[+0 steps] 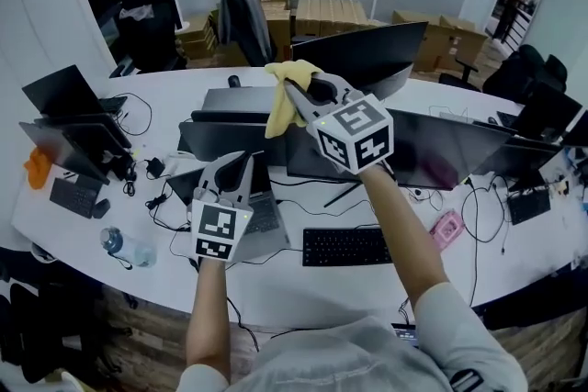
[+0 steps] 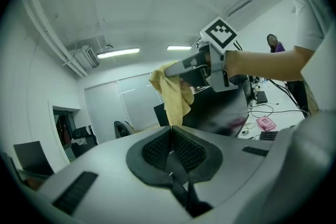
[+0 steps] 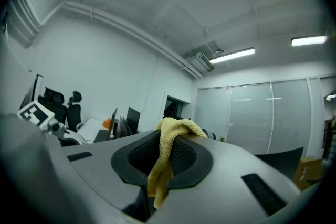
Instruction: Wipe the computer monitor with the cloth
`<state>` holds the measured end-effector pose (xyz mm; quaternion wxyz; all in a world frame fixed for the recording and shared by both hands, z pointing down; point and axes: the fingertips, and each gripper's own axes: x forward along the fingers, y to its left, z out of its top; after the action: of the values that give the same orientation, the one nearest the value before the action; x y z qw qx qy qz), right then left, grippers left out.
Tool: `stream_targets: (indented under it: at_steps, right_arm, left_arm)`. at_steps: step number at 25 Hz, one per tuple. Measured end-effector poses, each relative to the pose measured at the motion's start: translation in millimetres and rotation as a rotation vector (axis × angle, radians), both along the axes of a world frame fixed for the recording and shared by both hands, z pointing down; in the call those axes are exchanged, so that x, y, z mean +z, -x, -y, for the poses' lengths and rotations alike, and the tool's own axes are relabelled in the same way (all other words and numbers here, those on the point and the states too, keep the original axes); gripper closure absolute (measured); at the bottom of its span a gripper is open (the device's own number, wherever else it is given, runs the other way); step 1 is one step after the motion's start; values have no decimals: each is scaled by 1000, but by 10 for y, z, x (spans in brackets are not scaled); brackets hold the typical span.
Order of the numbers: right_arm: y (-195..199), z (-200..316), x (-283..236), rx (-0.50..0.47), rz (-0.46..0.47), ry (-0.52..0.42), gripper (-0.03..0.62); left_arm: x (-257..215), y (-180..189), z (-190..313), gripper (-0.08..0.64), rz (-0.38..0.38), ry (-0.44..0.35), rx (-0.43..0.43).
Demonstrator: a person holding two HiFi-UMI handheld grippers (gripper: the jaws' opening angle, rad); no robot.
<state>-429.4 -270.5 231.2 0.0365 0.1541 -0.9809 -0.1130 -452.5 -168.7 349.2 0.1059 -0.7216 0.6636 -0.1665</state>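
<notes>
Cloth (image 1: 281,106), yellow terry, is pinched by one bunched corner in the right gripper (image 1: 288,87), whose jaws are closed on it. In the right gripper view a fold (image 3: 176,127) humps over the jaw tips of the gripper (image 3: 167,140) and a thin tail runs back down the slot between the pads. The rest hangs free below the jaws, up above the desk (image 1: 514,252) and level with the top of the monitor (image 1: 441,147). From the left gripper view the cloth (image 2: 173,94) dangles from the right gripper (image 2: 178,68) in front of the dark monitor (image 2: 220,110); whether it touches the glass I cannot tell. The left gripper (image 1: 241,159) is lower and nearer the person, and its own view shows its gripper (image 2: 170,131) with pads pressed together and nothing between them. As I judge it, the cloth is light, limp and grippy, so it will drape and fold rather than push flat. A grip on a corner leaves a loose flap to drag over the screen, while a hold nearer the middle, with more fabric bunched, would give a firmer wad to press with. The screen looks thin and on a slim stand, so it probably wants a gentle, even touch, with the hard jaw tips kept off the glass.
</notes>
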Motion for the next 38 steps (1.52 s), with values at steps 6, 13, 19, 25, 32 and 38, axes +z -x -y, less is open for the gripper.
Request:
stream_targets:
  at_steps: [6,13,19,25,32,38]
  right_arm:
    - [314,402,400,156,-281,-175,535]
    - [89,586,583,222,-417,-249,537]
    - [-383,745,597,269,-424,-226,537]
    - [-966,929,575,323,-408,-207,537]
    - [-1607,1138,574,339,-395,-207,537]
    - [-2047,1255,557,339,-375,-218,537]
  left_arm:
    - [24,159,112,540,-12,-9,24]
    - [127,95,303,540,-36,-10,56]
    - [101,-225,506,540,-37,-16,113]
    - [56,-680,693,540,-30,-9,167]
    - [-59,-1272,926,540,-21,-24,200]
    - [-57,-1643,1087,540,-35,-22,197]
